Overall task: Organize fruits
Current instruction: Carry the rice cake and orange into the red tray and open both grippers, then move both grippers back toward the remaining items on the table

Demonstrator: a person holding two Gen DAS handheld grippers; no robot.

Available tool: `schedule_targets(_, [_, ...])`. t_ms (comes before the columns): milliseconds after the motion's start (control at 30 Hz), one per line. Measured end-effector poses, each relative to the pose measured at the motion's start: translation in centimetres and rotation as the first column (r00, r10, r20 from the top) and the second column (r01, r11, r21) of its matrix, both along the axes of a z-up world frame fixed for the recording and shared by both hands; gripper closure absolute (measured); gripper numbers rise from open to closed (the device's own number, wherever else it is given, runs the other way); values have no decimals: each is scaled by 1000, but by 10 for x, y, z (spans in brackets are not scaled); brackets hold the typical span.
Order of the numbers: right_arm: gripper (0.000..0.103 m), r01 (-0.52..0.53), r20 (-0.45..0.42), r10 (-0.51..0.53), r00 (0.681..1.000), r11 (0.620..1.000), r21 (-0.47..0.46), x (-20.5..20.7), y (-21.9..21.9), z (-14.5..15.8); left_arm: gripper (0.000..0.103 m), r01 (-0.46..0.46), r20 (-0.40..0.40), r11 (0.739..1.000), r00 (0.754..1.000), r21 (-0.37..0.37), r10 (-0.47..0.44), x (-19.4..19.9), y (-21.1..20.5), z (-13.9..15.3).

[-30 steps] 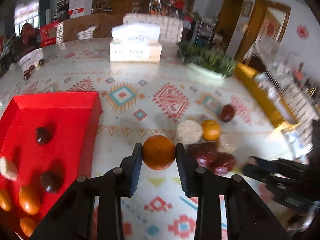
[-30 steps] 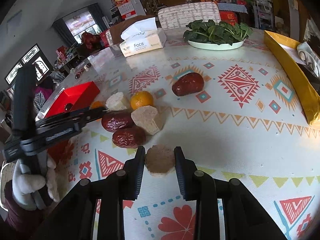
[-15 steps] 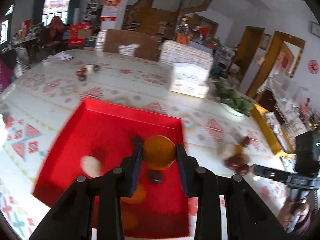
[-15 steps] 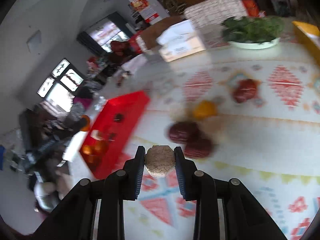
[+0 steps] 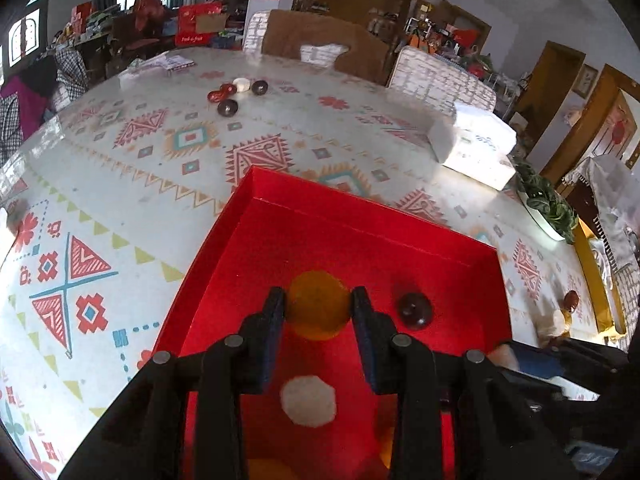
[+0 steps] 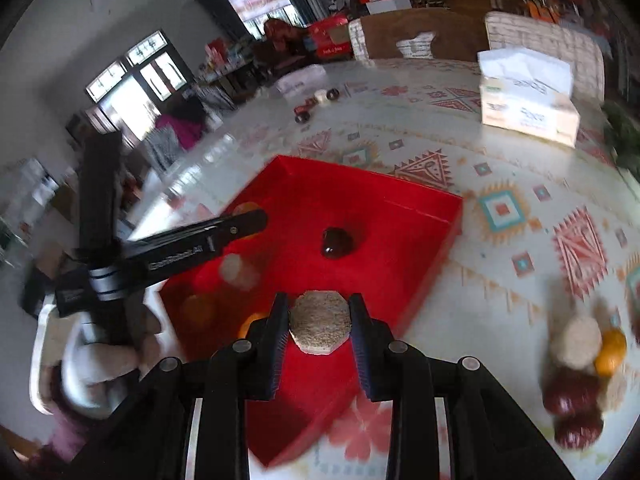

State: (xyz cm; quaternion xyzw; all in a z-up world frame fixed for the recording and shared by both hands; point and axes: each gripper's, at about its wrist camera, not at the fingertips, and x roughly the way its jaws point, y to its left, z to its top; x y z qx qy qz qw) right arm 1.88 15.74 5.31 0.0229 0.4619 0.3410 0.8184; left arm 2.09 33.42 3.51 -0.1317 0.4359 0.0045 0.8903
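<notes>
Orange fruit [image 5: 318,306] sits pinched between the two dark pads of the left gripper [image 5: 319,308], jaws closed snugly on both its sides, held above the floor of the red tray [image 5: 360,220]. Through the left wrist camera, the tray fills the lower middle of the picture on the patterned tablecloth [image 5: 120,184]. Inside it a dark round fruit [image 5: 414,311] lies just to the right of the held orange, and a pale octagonal slice [image 5: 308,400] rests nearer the camera, between the gripper's arms. Bits of other orange fruit show at the tray's near end, blurred. Farther back on the table a white tissue box [image 5: 476,148] stands to the right, and a small cluster of dark and white rounds [image 5: 236,94] lies near the far edge.

From the right wrist camera, the right gripper [image 6: 320,326] has its jaws closed on a beige octagonal slice [image 6: 320,327], carried over the near corner of the red tray [image 6: 420,216]. The dark fruit [image 6: 337,242] lies in the tray beyond it. The left gripper [image 6: 244,222] reaches in from the left over the tray, its fruit mostly hidden behind the finger. Off to the right, on the cloth well apart from the tray, remains a blurred pile of loose fruit [image 6: 580,372]: red dates, an orange one, and pale slices. The tissue box [image 6: 528,100] stands at the back right.
</notes>
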Motion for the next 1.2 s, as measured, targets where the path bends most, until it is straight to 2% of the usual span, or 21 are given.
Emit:
schedule_targets(67, [71, 9, 0, -9, 1000, 999, -37, 9, 11, -8, 69, -8, -11, 1000, 1000, -22, 8, 3, 5, -4])
schedule_targets(200, [71, 19, 15, -18, 1000, 998, -67, 15, 21, -15, 57, -34, 6, 996, 999, -84, 35, -3, 14, -4])
schedule_targets(267, [70, 22, 25, -21, 999, 998, -64, 15, 19, -14, 56, -43, 31, 993, 998, -112, 47, -11, 16, 0])
schedule_targets(333, [70, 27, 23, -26, 999, 999, -47, 15, 15, -12, 49, -52, 59, 990, 996, -129, 60, -20, 16, 8])
schedule_targets(400, [70, 42, 22, -41, 999, 999, -18, 14, 6, -7, 36, -47, 119, 989, 991, -142, 64, -35, 11, 22])
schedule_targets(500, [70, 67, 47, -68, 997, 997, 25, 7, -11, 5, 23, -27, 213, 988, 975, -152, 59, -57, -1, 45])
schedule_targets(567, [69, 87, 101, -89, 991, 996, 30, -2, -28, 18, 19, -5, 273, 988, 961, -157, 49, -72, -13, 61])
schedule_targets(633, [59, 110, 148, -116, 982, 993, 49, -12, -50, 30, 19, 28, 326, 986, 945, -162, 27, -86, -29, 76])
schedule_targets(700, [52, 131, 107, -140, 984, 988, 83, -16, -76, 36, 19, 46, 348, 985, 937, -167, 15, -94, -44, 87])
schedule_targets(800, [52, 187, 34, -192, 981, 976, 115, -20, -119, 39, 19, 86, 369, 978, 930, -189, -10, -106, -66, 96])
schedule_targets(867, [52, 249, 33, -254, 967, 961, 118, -24, -154, 43, 19, 118, 370, 974, 928, -192, -39, -110, -84, 97])
schedule_targets(1000, [52, 383, 100, -387, 917, 922, 55, -34, -218, 50, 19, 173, 348, 967, 932, -186, -100, -112, -118, 89])
schedule_targets(1067, [52, 429, 145, -422, 895, 903, -22, -37, -240, 49, 19, 184, 326, 965, 938, -185, -117, -109, -130, 81])
schedule_targets(1100, [52, 432, 145, -422, 895, 901, -46, -35, -245, 45, 19, 187, 312, 964, 942, -189, -122, -107, -137, 76])
schedule_targets(1200, [52, 375, 87, -369, 925, 924, -72, -37, -247, 21, 19, 189, 264, 959, 956, -210, -130, -102, -149, 61])
